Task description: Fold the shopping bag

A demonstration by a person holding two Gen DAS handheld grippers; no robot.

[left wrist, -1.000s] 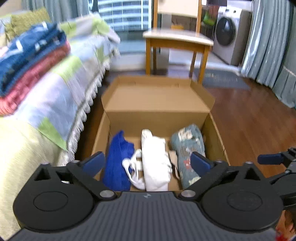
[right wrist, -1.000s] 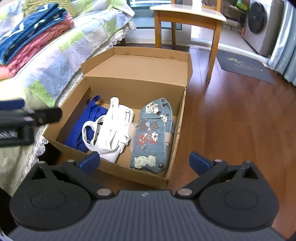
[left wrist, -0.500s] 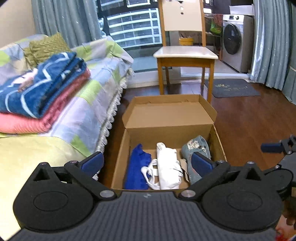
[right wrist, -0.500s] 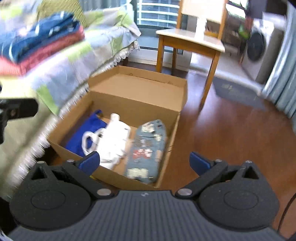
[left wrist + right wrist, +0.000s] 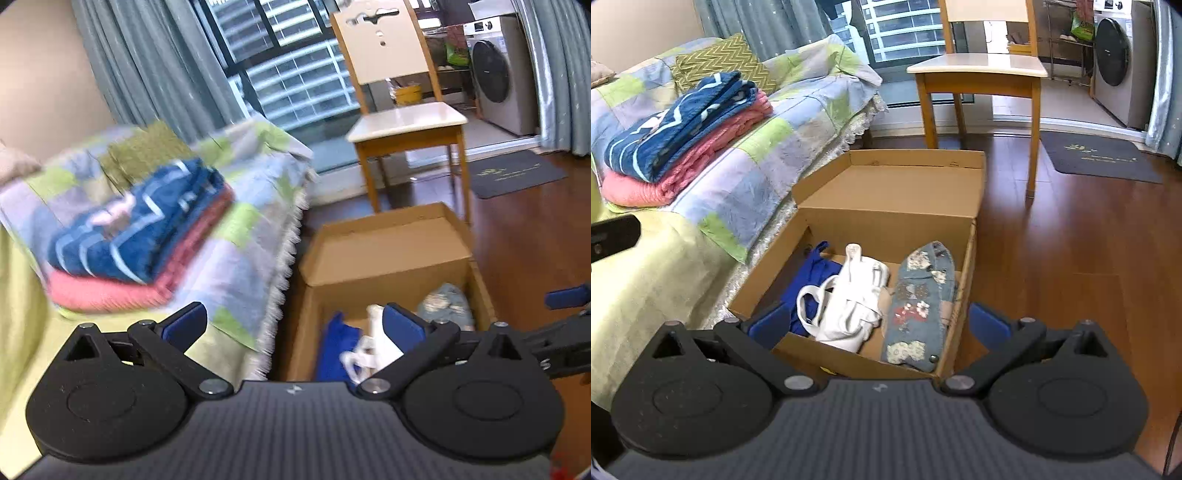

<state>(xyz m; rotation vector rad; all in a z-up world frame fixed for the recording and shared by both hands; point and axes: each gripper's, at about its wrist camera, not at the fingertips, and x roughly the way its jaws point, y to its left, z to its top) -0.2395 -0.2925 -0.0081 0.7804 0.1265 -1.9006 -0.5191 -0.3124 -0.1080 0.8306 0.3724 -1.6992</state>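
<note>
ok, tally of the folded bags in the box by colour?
Blue bag: 1
White bag: 1
Floral denim bag: 1
Total: 3, side by side in the cardboard box.

Left gripper [image 5: 293, 325] fills the lower frame, blue pads wide apart and empty. Right of centre, an open cardboard box [image 5: 384, 254] holds rolled bags. Folded blankets [image 5: 140, 240] lie at left.
</note>
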